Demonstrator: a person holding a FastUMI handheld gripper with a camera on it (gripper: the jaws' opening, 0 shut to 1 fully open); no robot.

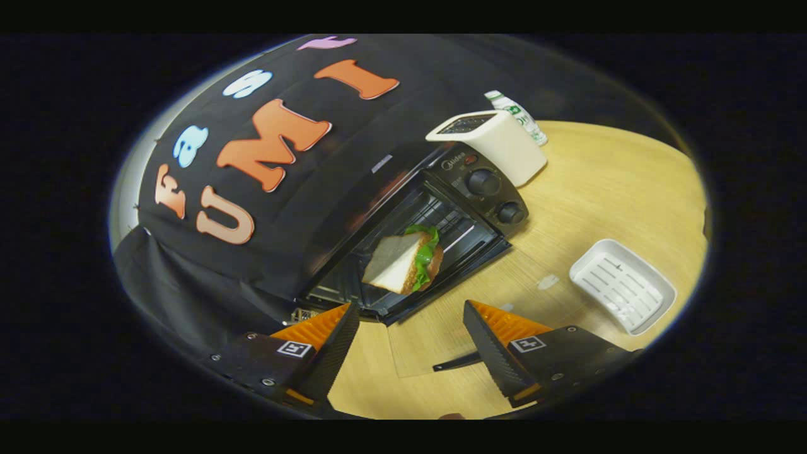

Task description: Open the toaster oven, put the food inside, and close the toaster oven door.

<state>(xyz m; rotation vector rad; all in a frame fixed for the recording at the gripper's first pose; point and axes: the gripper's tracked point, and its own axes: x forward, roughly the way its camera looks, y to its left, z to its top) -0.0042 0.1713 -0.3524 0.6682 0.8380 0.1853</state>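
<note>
The sandwich (403, 261) sits inside the open toaster oven (435, 233): soft, light, loosely stacked. The claw (410, 343), released, hangs before the oven; the stiff door's edge suits pushing.

We see bare surface (605, 189) between the tool (410, 343), its fingers spread with nothing between them, and the lowered oven door (441, 277). The sandwich (403, 261) sits across the oven mouth. The white tray (623, 285) lies apart; a toaster (498, 145) flanks the oven.
</note>
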